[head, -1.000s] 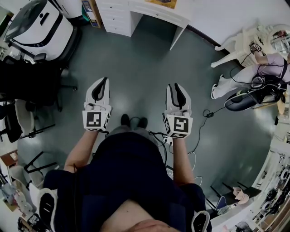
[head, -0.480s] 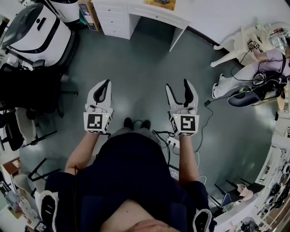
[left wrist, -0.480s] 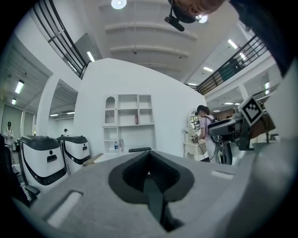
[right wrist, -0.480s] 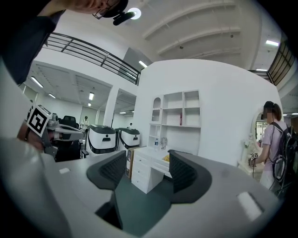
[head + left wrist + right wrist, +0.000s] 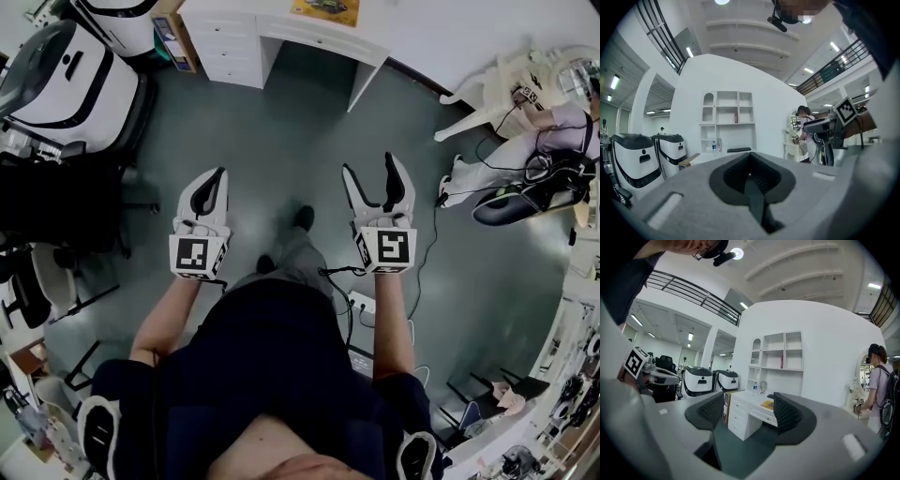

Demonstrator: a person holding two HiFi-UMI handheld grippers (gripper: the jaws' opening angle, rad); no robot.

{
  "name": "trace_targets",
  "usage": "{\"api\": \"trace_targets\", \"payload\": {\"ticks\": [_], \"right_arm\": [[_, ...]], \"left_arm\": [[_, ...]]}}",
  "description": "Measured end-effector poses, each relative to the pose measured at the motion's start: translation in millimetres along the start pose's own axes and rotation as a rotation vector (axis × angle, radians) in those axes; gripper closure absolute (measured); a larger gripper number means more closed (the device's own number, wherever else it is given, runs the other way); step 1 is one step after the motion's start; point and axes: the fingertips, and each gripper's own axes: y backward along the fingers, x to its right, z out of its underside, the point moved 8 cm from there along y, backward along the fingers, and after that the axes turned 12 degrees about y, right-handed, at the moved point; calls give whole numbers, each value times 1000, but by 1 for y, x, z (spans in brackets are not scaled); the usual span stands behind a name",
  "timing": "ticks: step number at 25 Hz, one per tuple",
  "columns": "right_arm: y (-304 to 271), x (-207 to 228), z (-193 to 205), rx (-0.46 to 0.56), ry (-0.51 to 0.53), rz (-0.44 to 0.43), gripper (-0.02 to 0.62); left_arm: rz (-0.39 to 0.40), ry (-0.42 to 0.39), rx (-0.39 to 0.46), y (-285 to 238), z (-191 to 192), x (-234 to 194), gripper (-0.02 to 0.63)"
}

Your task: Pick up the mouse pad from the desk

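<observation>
Now L gripper [image 5: 218, 172] fingers [image 5: 208, 190] together, empty; R gripper [image 5: 369, 167] fingers [image 5: 393, 184] opening wide, nothing between; desk [image 5: 738, 418] ahead.

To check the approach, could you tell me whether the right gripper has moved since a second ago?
Yes: the right gripper has moved forward, nearer the white desk, its claw opening and empty.

I hold both grippers out level in front of me, side by side and well apart. My left forearm [image 5: 167, 309] and right forearm [image 5: 389, 323] are bare and reach forward. My left gripper [image 5: 216, 178], on the left, has its jaws pressed together, empty. My right gripper [image 5: 370, 169] has its jaws spread wide and opening, with nothing between them.
</observation>
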Motion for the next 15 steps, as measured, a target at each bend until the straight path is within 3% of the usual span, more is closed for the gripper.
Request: {"api": "trace_targets", "payload": {"ticks": [15], "right_arm": [[-200,152,52,15,-68,-100,265]], "left_arm": [[-79,17,37,-224,-43,-27,603]]}}
